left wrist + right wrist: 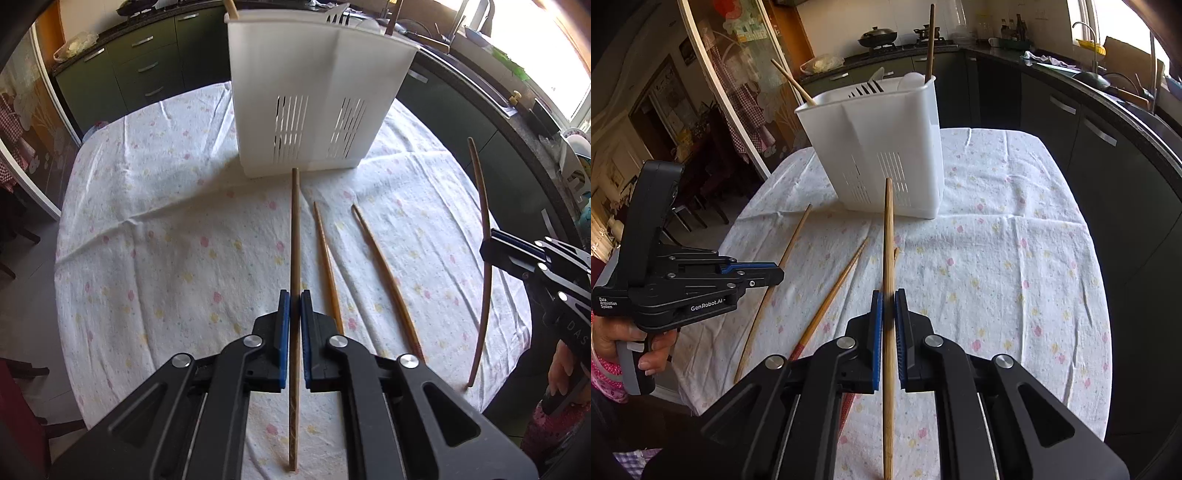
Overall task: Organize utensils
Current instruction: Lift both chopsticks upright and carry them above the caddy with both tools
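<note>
Each hand-held gripper, left (294,295) and right (888,293), hovers level over the table (155,221), clamped on a chopstick (294,236) pointing at the white caddy (314,92).

Bright daylight from blown-out window (569,55) at right, sharp focus, strong fisheye edge curvature

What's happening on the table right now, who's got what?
A person is sorting chopsticks into the white caddy on the cloth-covered table. The left gripper is shut on one chopstick, and the right gripper is shut on another chopstick. Both point toward the caddy. Two loose chopsticks lie on the cloth between the grippers, not yet picked up. The caddy already holds a couple of sticks and some white utensils.
</note>
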`<state>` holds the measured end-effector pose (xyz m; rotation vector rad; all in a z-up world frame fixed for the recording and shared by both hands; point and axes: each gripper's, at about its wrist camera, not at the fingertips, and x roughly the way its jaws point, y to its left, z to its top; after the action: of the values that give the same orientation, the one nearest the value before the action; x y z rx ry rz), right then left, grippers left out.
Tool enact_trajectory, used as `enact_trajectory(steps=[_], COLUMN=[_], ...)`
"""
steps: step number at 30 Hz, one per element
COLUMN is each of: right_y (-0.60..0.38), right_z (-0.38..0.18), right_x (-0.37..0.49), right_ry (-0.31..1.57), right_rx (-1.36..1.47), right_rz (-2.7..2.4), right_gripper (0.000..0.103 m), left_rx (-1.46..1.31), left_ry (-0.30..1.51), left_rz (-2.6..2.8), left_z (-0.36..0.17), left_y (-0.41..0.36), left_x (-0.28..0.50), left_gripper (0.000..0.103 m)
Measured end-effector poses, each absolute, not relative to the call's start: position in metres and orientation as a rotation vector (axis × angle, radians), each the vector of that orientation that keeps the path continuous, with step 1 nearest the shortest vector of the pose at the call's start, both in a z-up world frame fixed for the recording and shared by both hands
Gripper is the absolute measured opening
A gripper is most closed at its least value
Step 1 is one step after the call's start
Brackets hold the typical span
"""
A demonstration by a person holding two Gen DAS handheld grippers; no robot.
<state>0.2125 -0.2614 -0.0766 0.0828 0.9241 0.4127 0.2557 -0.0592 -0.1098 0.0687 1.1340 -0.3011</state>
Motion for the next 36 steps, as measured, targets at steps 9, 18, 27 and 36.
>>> enact_trajectory(steps=[9, 18, 27, 36], right_y=[-0.273, -0.278, -0.276, -0.265], right_z=[-0.032, 0.020, 0.112, 0.169], right_x=[0.187, 0.189, 0.217, 0.268], right_ry=[0.816, 0.715, 0.575, 0.460], right_rx=[0.107, 0.122, 0.106, 0.096], right_rz=[0.445, 0.464, 0.462, 0.400], right_gripper=[0.007, 0.008, 0.008, 0.007], left_rx=[0.091, 0.104, 0.106, 0.071], left_ry=[0.984, 0.882, 0.702, 0.603], left_rz=[-0.345, -0.371, -0.339, -0.273], left_z=[-0.041, 0.012, 0.093, 0.137], left_y=[-0.064, -0.076, -0.084, -0.092], left_x=[0.226, 0.215, 0.233, 0.287], left_gripper=[0.006, 0.006, 0.006, 0.006])
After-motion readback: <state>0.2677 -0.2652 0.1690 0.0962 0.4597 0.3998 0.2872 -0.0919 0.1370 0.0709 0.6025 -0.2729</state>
